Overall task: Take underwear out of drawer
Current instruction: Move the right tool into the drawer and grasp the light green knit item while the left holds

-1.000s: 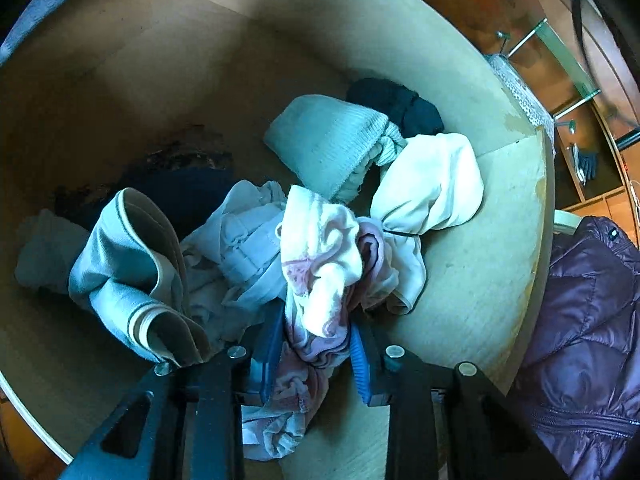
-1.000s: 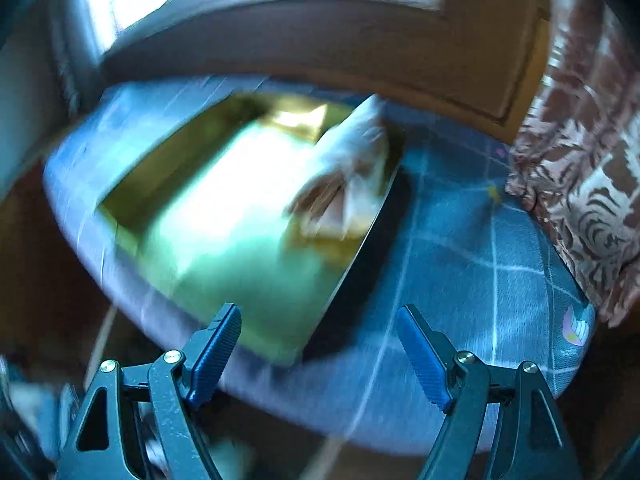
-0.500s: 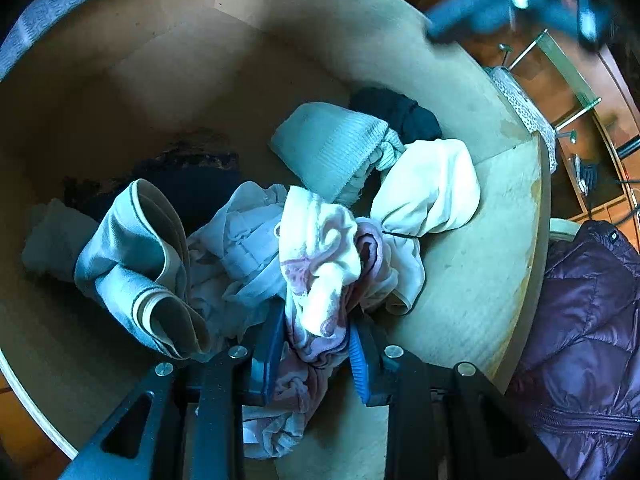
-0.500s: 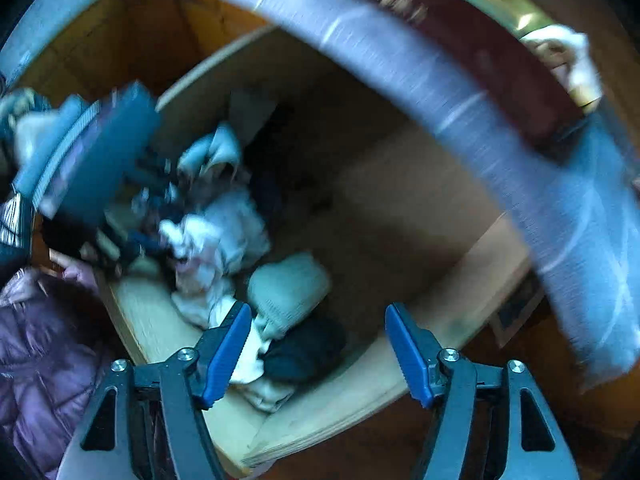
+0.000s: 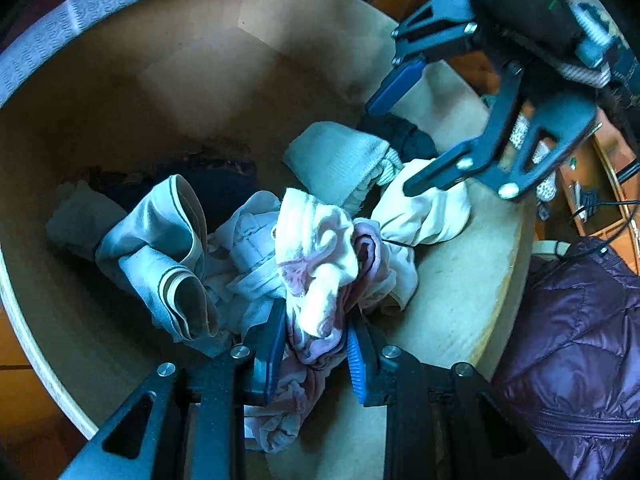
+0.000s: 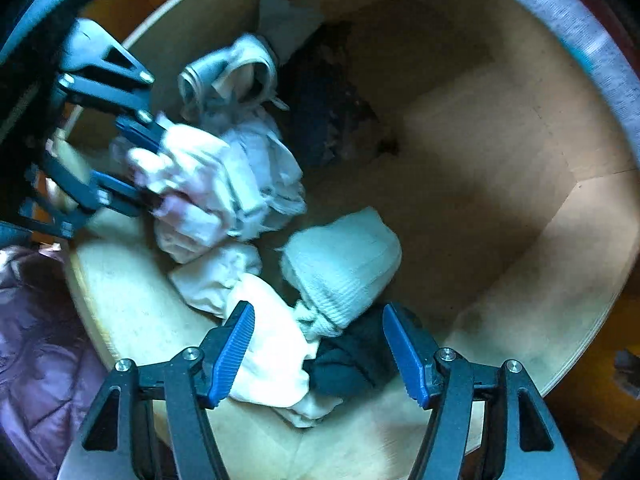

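A wooden drawer (image 5: 500, 280) holds a heap of underwear. My left gripper (image 5: 314, 316) is shut on a pink-and-white pair of underwear (image 5: 316, 248) and holds it bunched at the near side of the heap. The right wrist view shows the same grip (image 6: 154, 168) on the pink-and-white pair (image 6: 192, 172) at the left. My right gripper (image 6: 316, 316) points down into the drawer (image 6: 560, 280) with its jaws open. They hang above a cream garment (image 6: 272, 352), a pale green ribbed one (image 6: 344, 264) and a dark one (image 6: 352, 360), with nothing pinched. In the left wrist view the right gripper (image 5: 390, 148) hangs at the upper right.
A grey-blue pair with a beige band (image 5: 160, 240) and a white garment (image 5: 248, 240) lie left of the held piece. A dark patterned cloth (image 5: 208, 176) lies deeper in. A purple quilted jacket (image 5: 580, 340) is beside the drawer, and a blue-grey patterned edge (image 5: 80, 20) runs above it.
My right gripper swung from above a blue checked cover down into the drawer and came into the left wrist view. Its jaws narrowed somewhat. The left gripper kept hold of the pink-and-white pair.
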Demonstrator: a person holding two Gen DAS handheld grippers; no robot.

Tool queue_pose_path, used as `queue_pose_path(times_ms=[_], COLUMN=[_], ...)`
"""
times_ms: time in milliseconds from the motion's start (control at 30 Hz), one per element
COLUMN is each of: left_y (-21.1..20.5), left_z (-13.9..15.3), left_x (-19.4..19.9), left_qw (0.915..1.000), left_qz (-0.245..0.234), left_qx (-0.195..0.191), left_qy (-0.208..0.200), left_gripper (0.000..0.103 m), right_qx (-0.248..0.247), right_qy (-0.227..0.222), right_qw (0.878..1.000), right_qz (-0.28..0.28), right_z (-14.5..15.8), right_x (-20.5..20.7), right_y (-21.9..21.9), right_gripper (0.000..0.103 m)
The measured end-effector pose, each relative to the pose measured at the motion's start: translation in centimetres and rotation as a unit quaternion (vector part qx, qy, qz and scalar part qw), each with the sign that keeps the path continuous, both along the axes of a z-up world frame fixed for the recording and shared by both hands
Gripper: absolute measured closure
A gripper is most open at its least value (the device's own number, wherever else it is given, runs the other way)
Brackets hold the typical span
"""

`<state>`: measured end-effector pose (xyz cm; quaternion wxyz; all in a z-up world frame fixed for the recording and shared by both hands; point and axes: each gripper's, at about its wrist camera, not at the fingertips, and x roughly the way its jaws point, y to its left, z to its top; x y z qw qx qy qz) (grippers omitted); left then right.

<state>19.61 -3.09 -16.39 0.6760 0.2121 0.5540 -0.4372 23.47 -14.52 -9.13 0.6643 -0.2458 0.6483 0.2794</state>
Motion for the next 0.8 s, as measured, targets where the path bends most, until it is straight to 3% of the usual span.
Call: queue_pose_path(times_ms=[433,800], left_y=[5.3,9.7], left_z=[2.4,4.3], left_x=[-0.2,1.7], left_qw=[0.9944,0.976], left_qz=[0.055,0.101], left_qx=[-0.089,-0.181], left_qy=[0.013,0.066], left_gripper=[0.076,0.076], right_qx=[-0.021,-0.014], right_qy=[-0.016,-0.008], right_qw=[1.0,0.999], right_qz=[-0.011,-0.029], right_z=[-2.7,-3.6], right_x=[0.0,-0.1], right_y=[-0.3,-1.5], right_gripper=[0.06,0.057])
